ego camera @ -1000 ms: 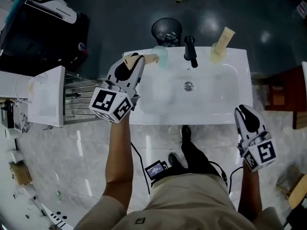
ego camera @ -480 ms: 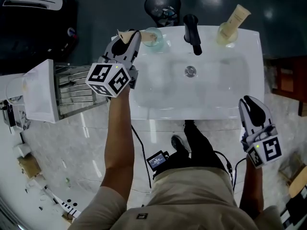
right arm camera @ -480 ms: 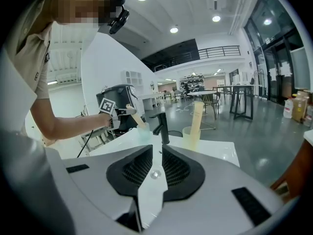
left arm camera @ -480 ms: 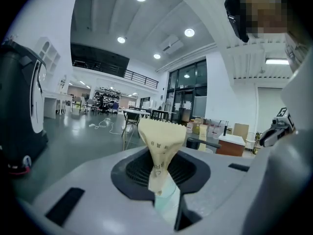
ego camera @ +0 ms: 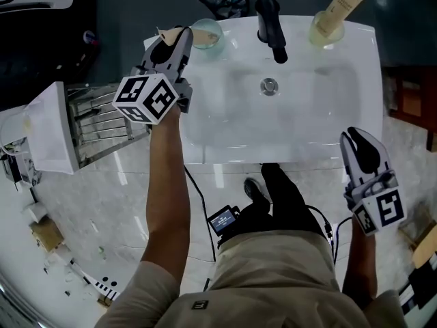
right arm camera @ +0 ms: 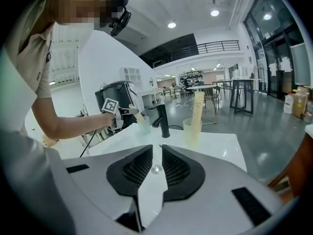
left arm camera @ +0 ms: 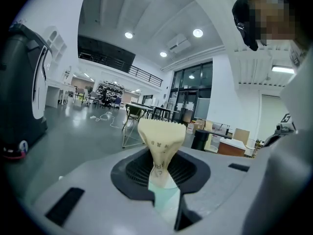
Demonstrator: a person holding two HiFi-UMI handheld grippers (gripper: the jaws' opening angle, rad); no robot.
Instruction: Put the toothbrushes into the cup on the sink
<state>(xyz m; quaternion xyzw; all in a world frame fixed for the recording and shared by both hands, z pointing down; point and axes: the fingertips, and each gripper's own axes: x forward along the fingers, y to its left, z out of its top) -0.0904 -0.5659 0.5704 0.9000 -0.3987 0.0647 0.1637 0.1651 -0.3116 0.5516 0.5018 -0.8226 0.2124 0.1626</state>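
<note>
left tongs (ego camera: pixel 179 36) stayed clamped on the cream toothbrush pack (left arm camera: pixel 161 141). over the last second they had carried its far end from just beside the cup (ego camera: pixel 206 33), at the back left of the sink (ego camera: pixel 287 135), to what looked like inside the rim, so release seemed close. right tongs (ego camera: pixel 360 142), closed on nothing, had kept near the front right corner, while a second pack (ego camera: pixel 339 7) already stood in the other cup (ego camera: pixel 321 36).
</note>
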